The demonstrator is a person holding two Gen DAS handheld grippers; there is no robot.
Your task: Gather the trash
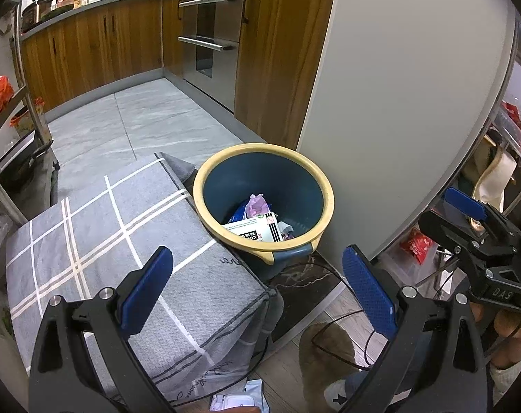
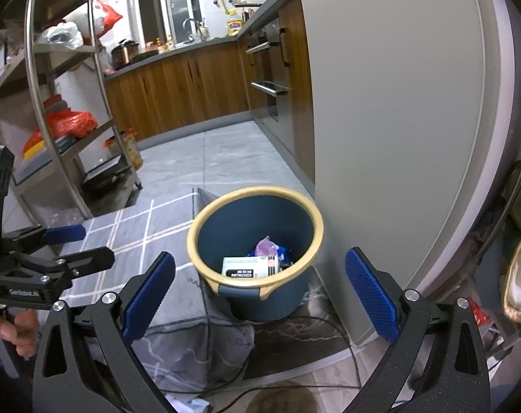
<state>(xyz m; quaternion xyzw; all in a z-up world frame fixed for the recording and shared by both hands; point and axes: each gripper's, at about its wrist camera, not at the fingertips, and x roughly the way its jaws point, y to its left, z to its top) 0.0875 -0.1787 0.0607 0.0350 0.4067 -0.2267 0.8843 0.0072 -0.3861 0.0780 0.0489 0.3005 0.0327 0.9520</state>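
both grippers hang above the trash bin (image 1: 264, 203) with jaws wide apart and nothing between them — left gripper (image 1: 257, 289) over the checked cloth (image 1: 116, 241) left of the bin, right gripper (image 2: 260, 292) nearer its front rim. inside the bin lie a white box (image 2: 250, 266) and purple wrapper (image 2: 266, 246).

A round trash bin (image 1: 264, 203) stands upright on the floor, dark blue with a pale yellow rim and a yellow-edged handle lip on its near side. It sits just right of a grey checked cloth-covered block and just left of a tall grey panel. Inside, at the bottom, lies a white box (image 1: 257, 230) with a black band and printed lettering, tilted against the near wall. Behind it rests a crumpled lilac wrapper (image 1: 257, 204), with a blue packet (image 2: 284, 253) beside it.
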